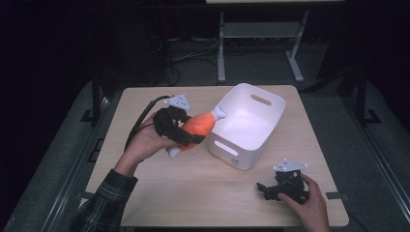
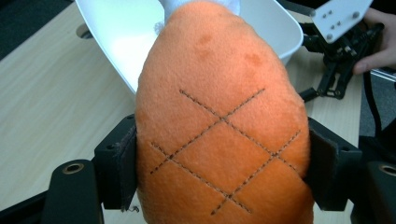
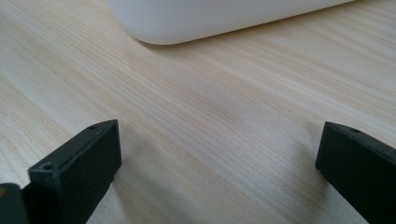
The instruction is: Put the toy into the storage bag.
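The left gripper (image 1: pixel 189 137) is clamped on an orange plush drumstick (image 1: pixel 197 126), its two black jaws pressed into the fat body from either side, as the left gripper view shows. From the high view the toy hangs just clear of the wooden table (image 1: pixel 159 193), over its left half, with the white bin (image 1: pixel 247 126) at about 3 o'clock from it and very near. The drumstick's long axis runs roughly from 7 o'clock to 1 o'clock: one white bone end (image 1: pixel 220 113) points up toward the bin's near corner, the other (image 1: pixel 172 152) sticks out low beside the hand. So the coming move looks like a short carry toward 2 or 3 o'clock, over the rim, and the left hand is plainly the nearer one. The right gripper (image 1: pixel 263 190) rests on the table at about 5 o'clock from the bin, jaws spread wide with nothing between them. No brand, label or writing can be read; the toy bears only crossed brown stitching (image 2: pixel 224 154).
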